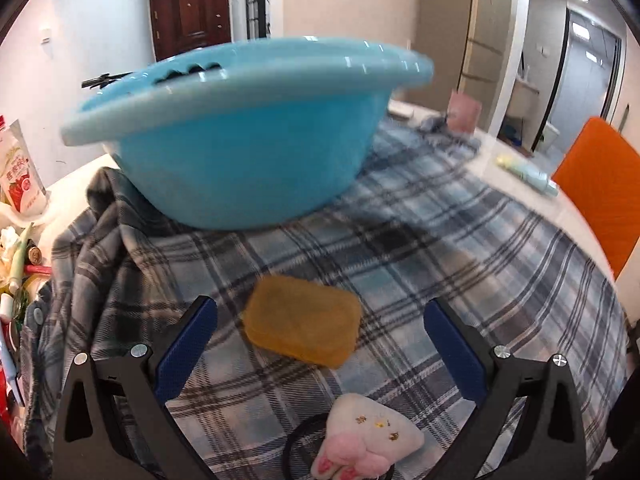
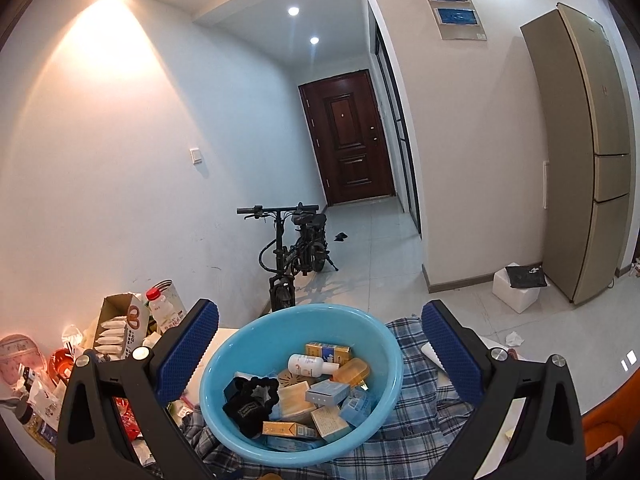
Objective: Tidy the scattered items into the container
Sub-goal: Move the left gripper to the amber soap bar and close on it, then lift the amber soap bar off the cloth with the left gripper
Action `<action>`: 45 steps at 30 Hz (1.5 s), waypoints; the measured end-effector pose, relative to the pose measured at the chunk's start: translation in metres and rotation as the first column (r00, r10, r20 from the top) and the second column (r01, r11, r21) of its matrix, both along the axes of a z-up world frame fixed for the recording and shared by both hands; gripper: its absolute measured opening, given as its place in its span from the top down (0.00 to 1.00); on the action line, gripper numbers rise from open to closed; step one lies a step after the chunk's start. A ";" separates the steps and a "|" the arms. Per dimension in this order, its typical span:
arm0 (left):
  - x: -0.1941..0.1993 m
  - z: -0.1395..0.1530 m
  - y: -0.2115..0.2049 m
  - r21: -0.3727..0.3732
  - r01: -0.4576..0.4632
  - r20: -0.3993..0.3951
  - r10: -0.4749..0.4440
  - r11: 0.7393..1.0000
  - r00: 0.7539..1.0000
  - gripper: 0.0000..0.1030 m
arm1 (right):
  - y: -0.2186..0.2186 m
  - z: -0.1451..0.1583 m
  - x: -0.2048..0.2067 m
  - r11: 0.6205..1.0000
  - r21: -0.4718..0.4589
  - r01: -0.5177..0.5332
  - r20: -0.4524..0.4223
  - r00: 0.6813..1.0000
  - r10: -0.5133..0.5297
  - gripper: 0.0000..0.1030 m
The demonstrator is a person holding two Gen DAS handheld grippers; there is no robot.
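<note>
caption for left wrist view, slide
Open left tool approaches amber soap bar on plaid cloth, blue basin behind.

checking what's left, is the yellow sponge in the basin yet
No, the sponge lies on the plaid cloth outside the basin.

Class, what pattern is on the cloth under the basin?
Blue-grey plaid; the cloth under the basin shows best in the left wrist view.

Bare plaid cloth (image 1: 460,248) around soap (image 1: 303,327), basin (image 1: 240,152) blocking beyond, clutter (image 1: 16,240) seemingly crowding left edge
</note>
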State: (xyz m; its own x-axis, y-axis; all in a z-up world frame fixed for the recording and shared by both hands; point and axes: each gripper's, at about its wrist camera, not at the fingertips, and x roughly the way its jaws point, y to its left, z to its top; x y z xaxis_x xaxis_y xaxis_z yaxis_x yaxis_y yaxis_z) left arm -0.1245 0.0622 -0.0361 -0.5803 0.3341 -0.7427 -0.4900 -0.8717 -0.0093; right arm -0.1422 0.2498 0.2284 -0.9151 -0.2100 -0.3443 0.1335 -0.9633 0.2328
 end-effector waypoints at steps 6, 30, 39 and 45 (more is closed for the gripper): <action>-0.004 -0.010 0.002 -0.030 -0.010 0.045 0.011 1.000 0.999 0.01 | 0.002 0.000 0.001 1.000 -0.014 -0.007 0.000 1.000 0.007 0.00; 0.006 0.007 -0.014 0.008 -0.025 -0.012 0.025 1.000 1.000 0.37 | -0.015 -0.003 -0.006 0.999 0.044 -0.008 0.020 1.000 0.007 0.00; 0.013 0.022 -0.026 0.069 -0.038 -0.036 0.040 0.997 0.999 0.37 | -0.026 -0.007 -0.008 0.997 0.080 0.006 0.026 1.000 -0.008 0.00; 0.015 0.020 -0.032 0.064 -0.050 -0.030 0.052 0.997 0.998 0.43 | -0.042 -0.010 -0.009 0.992 0.124 -0.006 0.029 1.000 0.002 0.00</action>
State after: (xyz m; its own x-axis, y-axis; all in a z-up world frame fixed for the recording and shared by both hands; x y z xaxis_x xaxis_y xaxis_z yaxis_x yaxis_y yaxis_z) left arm -0.1094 0.0299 -0.0164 -0.6204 0.3492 -0.7023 -0.4455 -0.8938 -0.0508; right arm -0.1509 0.2075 0.2189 -0.9037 -0.1676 -0.3939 0.1322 -0.9845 0.1156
